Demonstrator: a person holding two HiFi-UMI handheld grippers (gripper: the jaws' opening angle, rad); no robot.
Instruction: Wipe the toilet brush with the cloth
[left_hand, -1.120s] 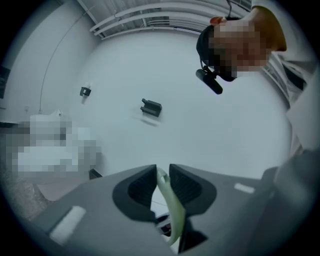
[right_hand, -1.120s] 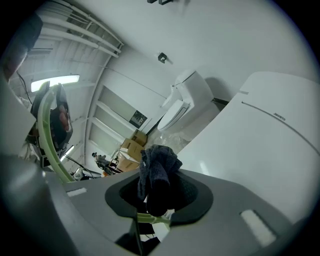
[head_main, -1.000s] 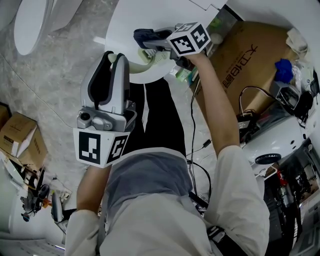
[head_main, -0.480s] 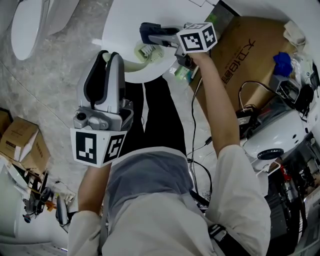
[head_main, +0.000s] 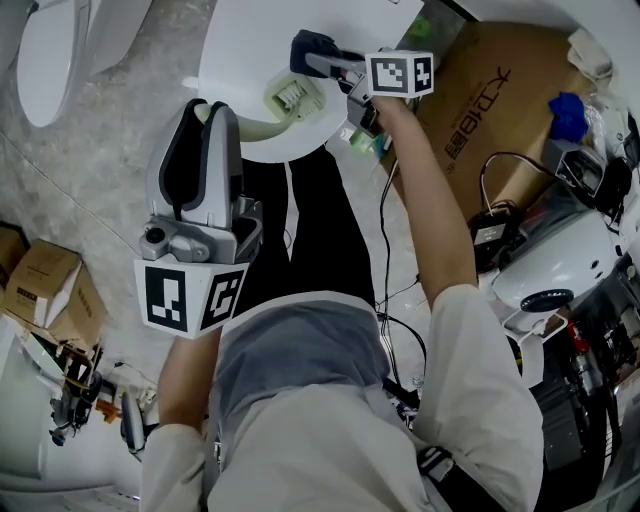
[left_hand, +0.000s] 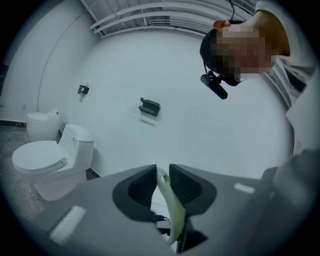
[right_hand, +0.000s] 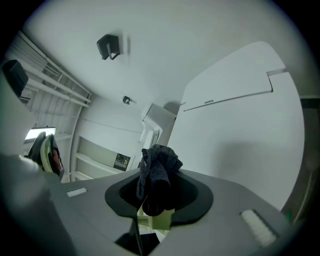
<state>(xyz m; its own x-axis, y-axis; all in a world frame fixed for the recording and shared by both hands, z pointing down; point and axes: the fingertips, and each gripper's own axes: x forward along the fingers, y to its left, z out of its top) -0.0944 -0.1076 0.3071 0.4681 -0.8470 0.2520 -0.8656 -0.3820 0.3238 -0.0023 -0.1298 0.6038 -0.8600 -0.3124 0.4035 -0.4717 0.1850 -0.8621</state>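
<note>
A pale green toilet brush (head_main: 285, 97) curves over the round white table (head_main: 240, 40), its head under my right gripper. My left gripper (head_main: 205, 112) is shut on the brush's handle (left_hand: 169, 202), which runs between the black pads in the left gripper view. My right gripper (head_main: 312, 52) is shut on a dark grey cloth (head_main: 310, 44), bunched up between the jaws (right_hand: 157, 172). The brush head (right_hand: 159, 220) shows just below the cloth in the right gripper view. Whether cloth and brush touch cannot be told.
A white toilet (head_main: 45, 50) stands at the upper left on the marble floor. A large cardboard box (head_main: 490, 90) is to the right of the table, with a blue object (head_main: 568, 115) past it. Small boxes (head_main: 40, 285) sit left, a white appliance (head_main: 560, 270) and cables right.
My right gripper has moved up and to the right in the head view with the cloth, and the brush head went with it. The left gripper shifted slightly left, still gripping the handle.
</note>
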